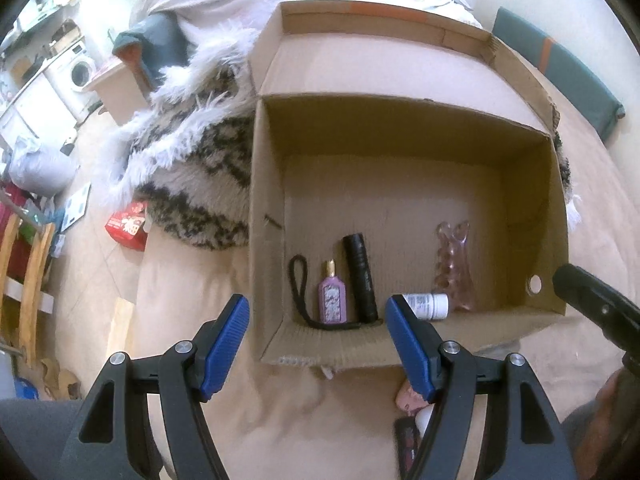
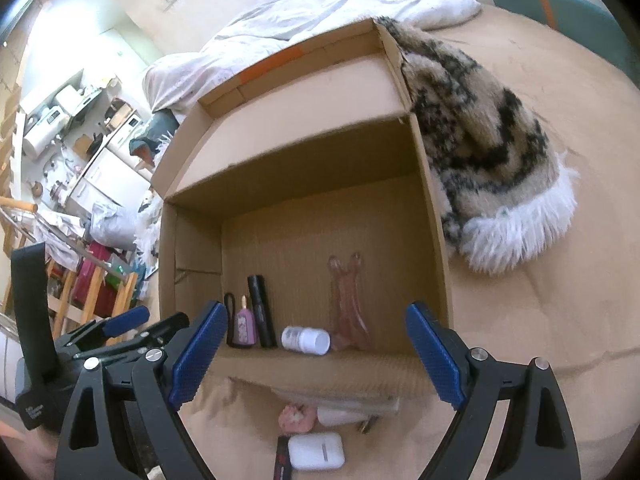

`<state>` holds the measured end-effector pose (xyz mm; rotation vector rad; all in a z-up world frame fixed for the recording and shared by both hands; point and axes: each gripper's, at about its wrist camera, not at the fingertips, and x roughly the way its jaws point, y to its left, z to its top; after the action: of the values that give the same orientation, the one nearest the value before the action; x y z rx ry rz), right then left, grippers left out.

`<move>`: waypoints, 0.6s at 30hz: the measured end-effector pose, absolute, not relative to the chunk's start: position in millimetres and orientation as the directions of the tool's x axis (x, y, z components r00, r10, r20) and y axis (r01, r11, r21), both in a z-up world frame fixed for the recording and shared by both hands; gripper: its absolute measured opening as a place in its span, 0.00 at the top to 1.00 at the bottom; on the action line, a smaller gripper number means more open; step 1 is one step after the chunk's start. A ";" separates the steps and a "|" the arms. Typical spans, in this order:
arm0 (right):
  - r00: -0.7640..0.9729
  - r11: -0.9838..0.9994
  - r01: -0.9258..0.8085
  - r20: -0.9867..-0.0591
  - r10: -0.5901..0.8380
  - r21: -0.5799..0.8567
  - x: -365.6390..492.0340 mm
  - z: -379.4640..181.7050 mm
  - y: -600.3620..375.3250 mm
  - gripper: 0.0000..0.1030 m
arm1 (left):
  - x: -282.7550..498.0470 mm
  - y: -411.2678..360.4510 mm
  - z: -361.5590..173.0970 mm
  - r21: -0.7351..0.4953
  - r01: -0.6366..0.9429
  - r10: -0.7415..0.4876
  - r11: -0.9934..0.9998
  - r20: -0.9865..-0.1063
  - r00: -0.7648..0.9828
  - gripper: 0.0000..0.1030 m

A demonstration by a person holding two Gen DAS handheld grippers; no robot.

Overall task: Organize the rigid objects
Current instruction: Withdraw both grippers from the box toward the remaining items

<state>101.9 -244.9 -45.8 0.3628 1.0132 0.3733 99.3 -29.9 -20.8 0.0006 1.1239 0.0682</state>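
Note:
An open cardboard box (image 1: pixel 256 200) (image 2: pixel 434 220) stands on a beige bed sheet. Along its near wall lie a black flashlight (image 1: pixel 360 276) (image 2: pixel 262 312) with a strap, a purple perfume bottle (image 1: pixel 332 300) (image 2: pixel 245 326), a white pill bottle (image 1: pixel 430 306) (image 2: pixel 306 339) and a pink glass vase (image 1: pixel 456 264) (image 2: pixel 348 304). My left gripper (image 1: pixel 317 308) hangs open above the box's near left corner with nothing between its pads. My right gripper (image 2: pixel 317 312) is open over the near wall, also holding nothing. In front of the box lie a white earbud case (image 2: pixel 316 450) and a small pink item (image 2: pixel 296 416).
A furry patterned blanket (image 1: pixel 200 168) (image 2: pixel 480 140) lies against the far side of the box. Behind it are a white duvet (image 2: pixel 320 8) and a teal cushion (image 1: pixel 560 68). A red packet (image 1: pixel 128 224) sits on the floor left of the bed, near wooden frames (image 1: pixel 32 280).

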 end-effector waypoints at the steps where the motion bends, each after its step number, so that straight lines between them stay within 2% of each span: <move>1: 0.474 0.878 -0.129 -0.749 0.463 0.461 99.1 -46.6 -245.0 0.06 | 96.8 -28.4 -21.2 0.032 -0.055 0.052 0.998 -0.902 0.429 0.34; 18: 0.403 0.882 -0.082 -0.794 0.455 0.463 63.9 -67.2 -242.7 0.07 | 54.2 8.8 -46.2 -0.042 -0.133 0.013 0.990 -0.921 0.390 0.34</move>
<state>63.9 -242.7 -67.2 0.3809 1.1100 0.3494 54.2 8.8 -46.2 -0.1153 1.1674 0.0930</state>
